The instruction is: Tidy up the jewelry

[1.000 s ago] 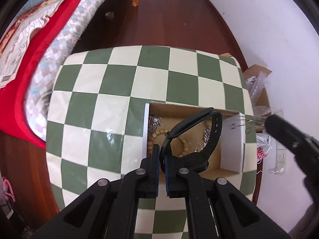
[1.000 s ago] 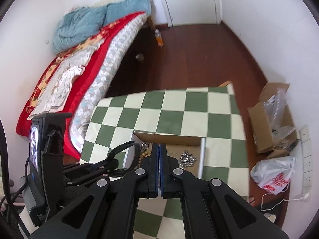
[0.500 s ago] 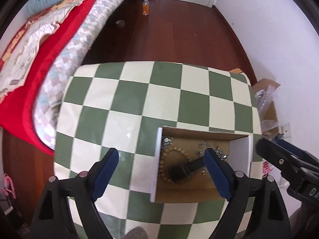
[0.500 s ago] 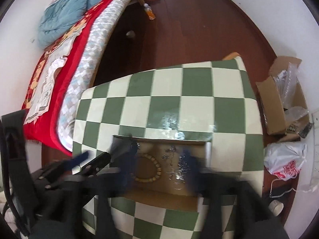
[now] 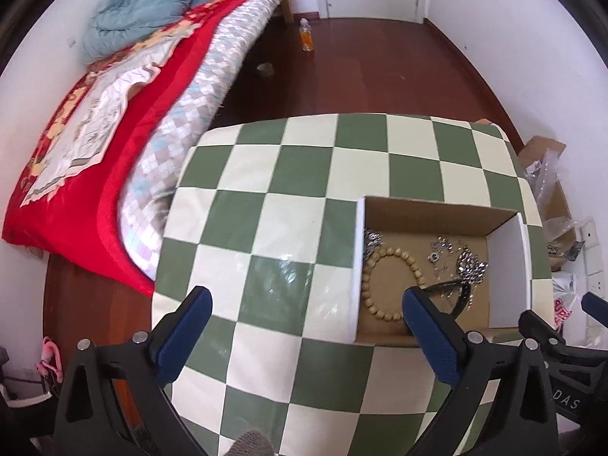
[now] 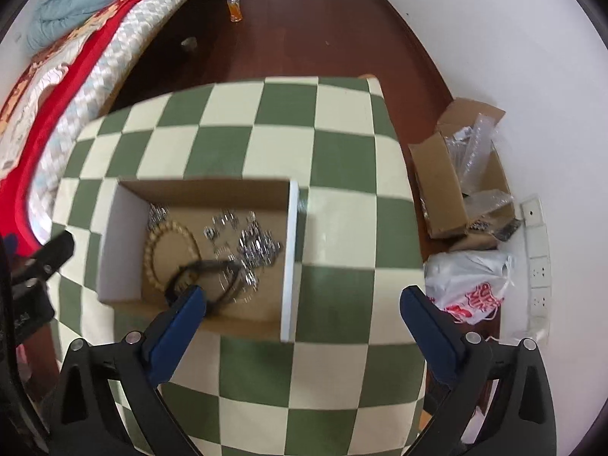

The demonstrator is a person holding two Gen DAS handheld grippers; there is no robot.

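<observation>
1. The black watch [image 6: 207,279] lies inside the cardboard box [image 5: 437,212], beside the wooden bead bracelet [image 5: 389,281] and the silver jewelry [image 6: 258,247], just ahead of both tongs.
2. The left gripper [image 5: 304,332] and the right gripper [image 6: 304,328] are spread wide and hold nothing.
3. The table [image 5: 304,159] around the tongs shows no other jewelry, so the task seems nearly done; the next move is probably only to draw back.

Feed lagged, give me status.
Left gripper open, empty. Right gripper open, empty. Black watch in cardboard box with bead bracelet. Nothing obstructing.
</observation>
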